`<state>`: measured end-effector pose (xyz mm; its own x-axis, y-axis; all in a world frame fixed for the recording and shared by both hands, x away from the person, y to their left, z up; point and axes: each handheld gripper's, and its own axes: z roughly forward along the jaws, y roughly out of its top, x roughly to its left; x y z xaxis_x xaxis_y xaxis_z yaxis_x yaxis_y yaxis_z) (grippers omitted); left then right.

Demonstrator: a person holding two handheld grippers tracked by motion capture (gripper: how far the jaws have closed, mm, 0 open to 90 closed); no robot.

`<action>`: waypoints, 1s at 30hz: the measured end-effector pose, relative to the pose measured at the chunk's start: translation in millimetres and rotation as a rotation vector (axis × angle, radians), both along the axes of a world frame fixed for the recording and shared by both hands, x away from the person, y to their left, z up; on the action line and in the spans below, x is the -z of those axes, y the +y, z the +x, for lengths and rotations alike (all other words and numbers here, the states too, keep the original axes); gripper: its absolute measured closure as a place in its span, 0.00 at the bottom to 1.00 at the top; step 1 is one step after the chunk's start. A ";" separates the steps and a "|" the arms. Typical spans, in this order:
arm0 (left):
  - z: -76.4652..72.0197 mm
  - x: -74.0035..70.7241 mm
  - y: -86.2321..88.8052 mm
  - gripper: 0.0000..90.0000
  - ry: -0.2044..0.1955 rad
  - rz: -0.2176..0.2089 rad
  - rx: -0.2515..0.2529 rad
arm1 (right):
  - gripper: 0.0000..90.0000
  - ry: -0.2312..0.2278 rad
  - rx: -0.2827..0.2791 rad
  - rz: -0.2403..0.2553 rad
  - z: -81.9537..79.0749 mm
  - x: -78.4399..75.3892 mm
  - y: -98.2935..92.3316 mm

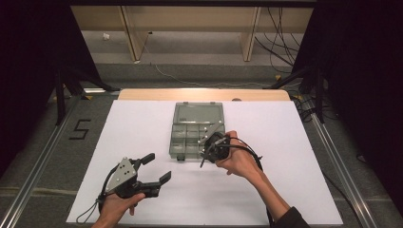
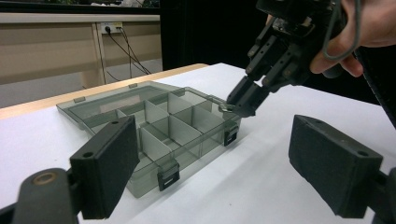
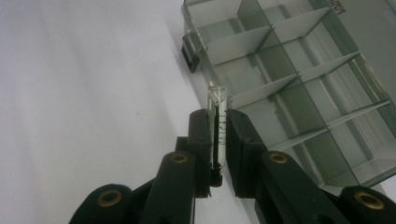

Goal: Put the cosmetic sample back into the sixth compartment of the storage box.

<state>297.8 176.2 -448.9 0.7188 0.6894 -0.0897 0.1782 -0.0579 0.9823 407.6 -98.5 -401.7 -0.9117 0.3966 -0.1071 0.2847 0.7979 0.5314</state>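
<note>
Clear glass vial (image 3: 217, 122) pinched mid-length in right gripper (image 3: 217, 140), over organiser box's (image 1: 197, 110) near-right corner | looks light, slick, breakable, so grip gently | left gripper (image 1: 156, 167) wide open, empty, table's near-left.

grey floor (image 1: 43, 142) with a taped 5 (image 1: 80, 128), wooden bench legs (image 1: 130, 33), black curtains (image 1: 28, 71)
</note>
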 end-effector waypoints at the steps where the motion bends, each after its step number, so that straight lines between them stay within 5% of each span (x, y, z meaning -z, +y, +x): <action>1: 0.0 0.0 -0.1 0.17 0.000 0.000 0.000 | 0.90 0.000 0.014 0.003 1.2 -0.4 1.7; 22: 0.0 0.0 -0.4 0.17 -0.001 0.000 0.005 | 0.90 0.057 0.167 0.033 29.2 -4.1 25.7; 23: -3.6 1.4 -5.2 0.18 0.065 -0.070 0.018 | 0.90 0.062 0.171 0.034 30.4 -3.6 27.0; 30: -2.1 1.2 -3.9 0.17 0.048 -0.055 0.028 | 0.90 0.087 0.192 0.046 36.6 -0.1 35.0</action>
<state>295.7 172.3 -450.0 0.7319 0.6619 -0.1618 0.2239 -0.0094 0.9746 444.2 -63.4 -401.6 -0.8238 0.5669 -0.0085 0.4759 0.6997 0.5329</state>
